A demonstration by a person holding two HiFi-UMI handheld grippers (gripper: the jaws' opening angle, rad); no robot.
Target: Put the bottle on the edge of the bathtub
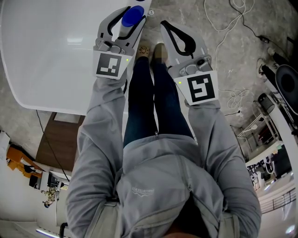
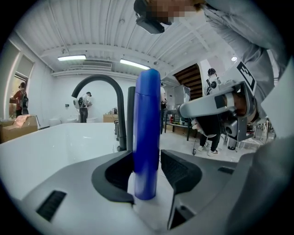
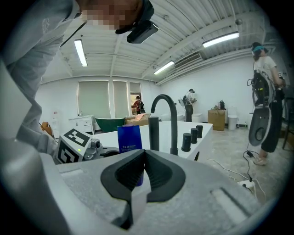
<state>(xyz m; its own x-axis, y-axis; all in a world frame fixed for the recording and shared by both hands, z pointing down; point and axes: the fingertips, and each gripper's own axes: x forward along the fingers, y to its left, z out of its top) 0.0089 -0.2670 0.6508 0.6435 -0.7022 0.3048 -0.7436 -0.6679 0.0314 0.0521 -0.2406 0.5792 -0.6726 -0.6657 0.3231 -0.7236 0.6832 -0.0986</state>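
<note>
The bottle [image 2: 147,133] stands upright on the bathtub edge [image 2: 55,147] between the left hand-held gripper's [image 2: 147,161] slightly parted jaws, the right hand-held gripper [image 3: 143,160] closed and empty; next, likely, widen and back off without tipping it.

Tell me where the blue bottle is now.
In the head view, the blue bottle stands upper left, between the left gripper's jaws, at the white bathtub's edge.
</note>
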